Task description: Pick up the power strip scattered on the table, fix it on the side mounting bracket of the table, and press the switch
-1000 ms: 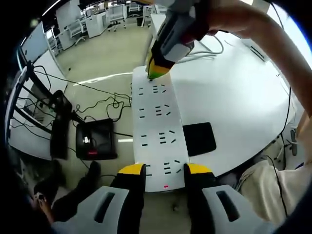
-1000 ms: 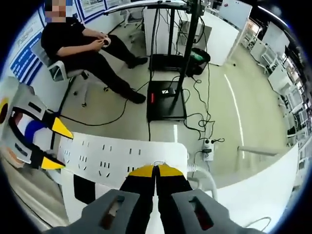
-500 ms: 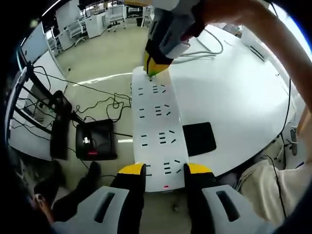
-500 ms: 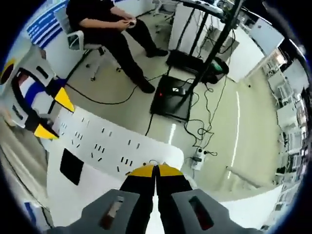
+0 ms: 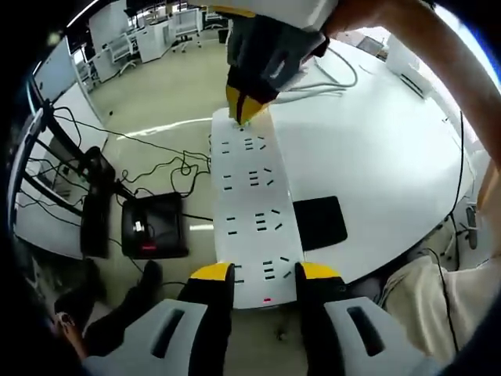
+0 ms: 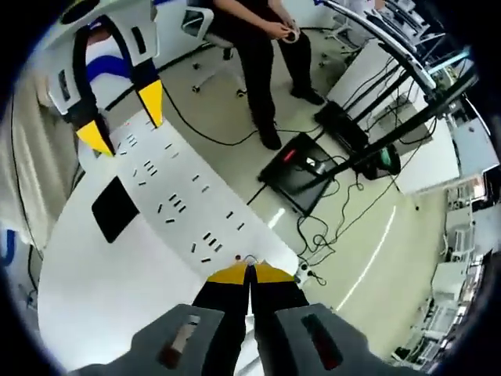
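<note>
A long white power strip point(image 5: 254, 207) lies along the white table's point(image 5: 376, 157) left edge, over the floor. My left gripper point(image 5: 262, 270) is shut on its near end, one yellow tip on each long side, beside a small red light. My right gripper point(image 5: 241, 110) comes down from the top, shut, with its tips on the strip's far end. In the right gripper view the shut right gripper point(image 6: 250, 270) touches the near end of the power strip point(image 6: 180, 204), and the left gripper point(image 6: 123, 117) clamps the far end.
A black pad point(image 5: 319, 222) lies on the table beside the strip, also seen as the black pad point(image 6: 115, 207). White cables point(image 5: 337, 78) trail across the far tabletop. On the floor stand a black box point(image 5: 153, 227), loose wires and a stand. A seated person point(image 6: 258, 31) is nearby.
My right gripper has tipped steeper over the strip's far end and its view has rolled. The strip and left gripper have held still.
</note>
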Available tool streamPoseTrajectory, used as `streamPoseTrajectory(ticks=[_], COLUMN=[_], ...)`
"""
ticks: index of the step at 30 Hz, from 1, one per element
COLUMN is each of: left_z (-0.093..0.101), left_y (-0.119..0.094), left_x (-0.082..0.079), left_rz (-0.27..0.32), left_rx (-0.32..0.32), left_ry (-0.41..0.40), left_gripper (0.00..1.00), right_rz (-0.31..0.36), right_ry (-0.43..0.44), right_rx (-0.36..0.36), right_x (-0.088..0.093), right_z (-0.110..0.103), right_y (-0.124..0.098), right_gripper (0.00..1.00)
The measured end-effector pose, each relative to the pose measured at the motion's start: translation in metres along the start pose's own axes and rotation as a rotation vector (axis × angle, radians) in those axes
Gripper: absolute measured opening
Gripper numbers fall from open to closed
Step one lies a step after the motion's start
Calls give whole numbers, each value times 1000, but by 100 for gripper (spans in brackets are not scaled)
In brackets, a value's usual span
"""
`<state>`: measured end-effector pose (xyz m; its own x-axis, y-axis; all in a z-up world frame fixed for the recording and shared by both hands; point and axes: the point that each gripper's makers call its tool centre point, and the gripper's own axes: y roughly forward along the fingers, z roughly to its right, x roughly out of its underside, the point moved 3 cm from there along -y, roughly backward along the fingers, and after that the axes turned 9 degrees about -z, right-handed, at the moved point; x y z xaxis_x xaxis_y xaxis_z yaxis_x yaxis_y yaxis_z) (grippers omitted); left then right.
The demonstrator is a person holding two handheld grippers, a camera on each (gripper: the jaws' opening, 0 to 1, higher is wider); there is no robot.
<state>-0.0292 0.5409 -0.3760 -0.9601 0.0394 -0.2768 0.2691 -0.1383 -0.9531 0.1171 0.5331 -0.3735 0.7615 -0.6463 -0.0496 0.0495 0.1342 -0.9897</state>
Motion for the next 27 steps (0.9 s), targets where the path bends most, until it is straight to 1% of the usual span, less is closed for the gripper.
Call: streamPoseTrajectory(ticks=[4,5,6,8,14,20,23,27], left_z=[0,0,1,1,0,1,1,2], left_y=[0,0,0,0,1,0,1,1], left_x=[0,0,0,1,0,1,0,1], left_rz=[-3,-4,-4,1,0,11,4,1], left_rx=[0,0,-1,-3,-7,-8,-9,-9], left_ry=[5,3,2,0,4,16,15,20], left_gripper=[36,36,36,36,36,35,35,35], right_rz=[12,13,14,14,25,-17,-44,-77], right_ry=[-22,-49,-49,-82,-99,-136,-154,-156], right_rx=[-15,-20,-26,-37,-51,-34,-26,-18], right_x=[1,1,2,2,3,1,1,2], right_z=[2,2,3,5,5,4,4,6], right_y=[2,2,3,4,4,5,6,8], right_gripper=[0,0,0,0,0,0,0,0])
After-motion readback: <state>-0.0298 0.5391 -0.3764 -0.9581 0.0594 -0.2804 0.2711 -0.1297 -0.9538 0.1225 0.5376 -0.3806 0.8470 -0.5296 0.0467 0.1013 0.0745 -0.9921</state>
